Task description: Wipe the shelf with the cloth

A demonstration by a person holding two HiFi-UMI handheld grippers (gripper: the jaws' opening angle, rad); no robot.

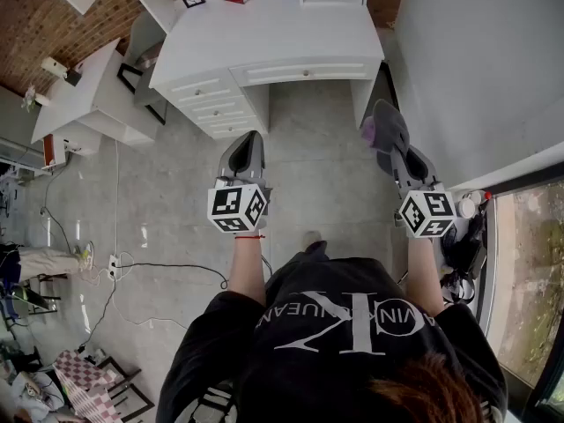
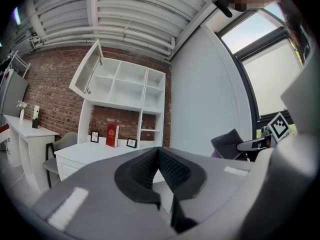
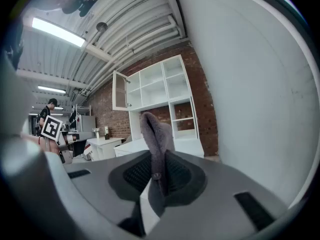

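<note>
Grey-purple fuzzy cloth [image 3: 153,134] stands pinched between the pads of the right hand-held gripper [image 3: 157,171], its folded end rising upright above the jaws; in the head view the cloth [image 1: 386,127] drapes over the tip of the right hand-held gripper [image 1: 394,148], which the person holds out in front of the body, close to the white wall [image 1: 476,60]. The left hand-held gripper [image 2: 159,158] has its ribbed black pads pressed together with nothing between them; in the head view the left hand-held gripper [image 1: 248,144] points forward over the grey concrete floor [image 1: 308,148], well apart from the right one. Ahead of both stands a white worktop with drawers [image 1: 264,38] against a red brick wall [image 2: 50,84]; above it rises the white open shelf unit [image 2: 127,86], its glass-fronted door [image 2: 87,74] swung open at the left. A red book [image 2: 112,135] stands upright on the worktop between two small black-framed pictures [image 2: 94,136]; the cloth is well apart from the shelf unit [image 3: 167,91] and touches none of its boards.
</note>
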